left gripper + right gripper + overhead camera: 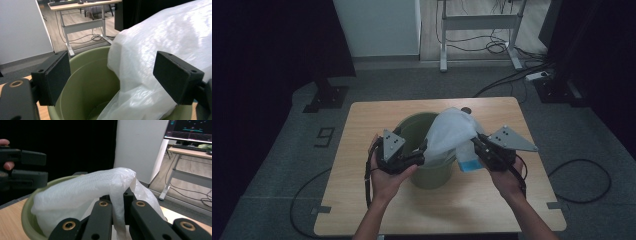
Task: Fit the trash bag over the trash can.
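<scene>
The right gripper (117, 220) is squeezed tight on the white plastic bag (82, 190), lifted above the green bin (424, 150) on the tabletop (362, 165). The left gripper (112, 80) sits wide open at the bin's rim, holding nothing. To do this well, spread the bag gently over the rim without tearing it.

I am pinching a white plastic bag (451, 132) with my right gripper (476, 145) above the green bin (432, 172) mid-table, while my left gripper (419, 154) is hovering open at the bin's near-left rim.
</scene>
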`<act>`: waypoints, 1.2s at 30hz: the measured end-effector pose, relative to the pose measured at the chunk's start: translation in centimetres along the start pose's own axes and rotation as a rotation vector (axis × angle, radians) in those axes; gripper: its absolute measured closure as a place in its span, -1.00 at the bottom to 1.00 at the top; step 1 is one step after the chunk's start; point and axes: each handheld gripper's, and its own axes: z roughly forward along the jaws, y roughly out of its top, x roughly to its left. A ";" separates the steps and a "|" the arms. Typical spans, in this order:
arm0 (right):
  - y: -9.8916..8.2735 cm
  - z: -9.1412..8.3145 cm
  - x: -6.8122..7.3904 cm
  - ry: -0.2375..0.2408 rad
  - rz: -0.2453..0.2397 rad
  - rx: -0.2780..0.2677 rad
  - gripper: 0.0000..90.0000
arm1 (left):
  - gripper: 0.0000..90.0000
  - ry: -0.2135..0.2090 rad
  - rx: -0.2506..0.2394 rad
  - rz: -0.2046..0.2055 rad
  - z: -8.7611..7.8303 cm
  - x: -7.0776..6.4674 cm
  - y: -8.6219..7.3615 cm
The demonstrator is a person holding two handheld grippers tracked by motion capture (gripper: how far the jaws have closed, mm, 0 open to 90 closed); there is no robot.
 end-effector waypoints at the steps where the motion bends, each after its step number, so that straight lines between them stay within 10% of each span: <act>1: 0.2 0.3 0.2 0.005 0.001 0.003 0.98 | -0.69 -0.002 -0.001 0.001 -0.1 -0.1 0.0; 27: 2.0 4.4 2.1 0.119 0.022 0.065 0.98 | -0.66 -0.041 0.034 0.070 0.9 -2.7 -1.3; 36: 2.0 4.2 2.6 0.210 0.005 0.050 0.82 | 0.45 0.020 0.021 0.062 1.8 -2.5 -1.7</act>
